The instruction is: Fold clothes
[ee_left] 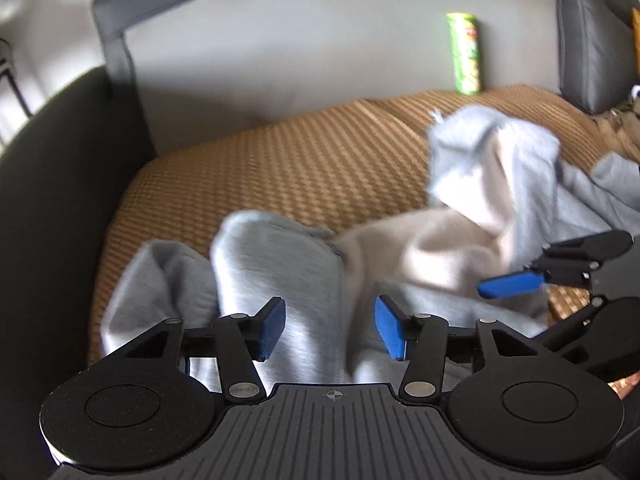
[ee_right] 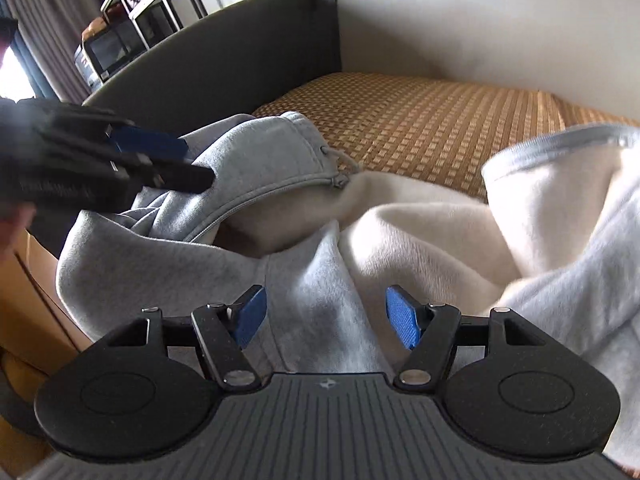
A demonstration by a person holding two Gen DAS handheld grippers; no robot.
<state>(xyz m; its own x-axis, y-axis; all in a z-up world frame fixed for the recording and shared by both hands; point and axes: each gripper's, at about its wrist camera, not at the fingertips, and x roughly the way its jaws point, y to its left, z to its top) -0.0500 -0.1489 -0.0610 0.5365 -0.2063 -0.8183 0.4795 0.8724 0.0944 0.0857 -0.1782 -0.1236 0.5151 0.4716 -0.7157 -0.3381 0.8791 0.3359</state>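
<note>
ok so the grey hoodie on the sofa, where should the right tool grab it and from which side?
Judging by its pose, take the grey hoodie at the raised fold running between the open right tool's blue pads. Come straight forward and down, as it is aimed now; the ridge stands proud of the woven seat mat, so the pads can close on it.

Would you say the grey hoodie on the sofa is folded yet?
Not folded: the hoodie lies crumpled, with its cream lining turned out.
</note>
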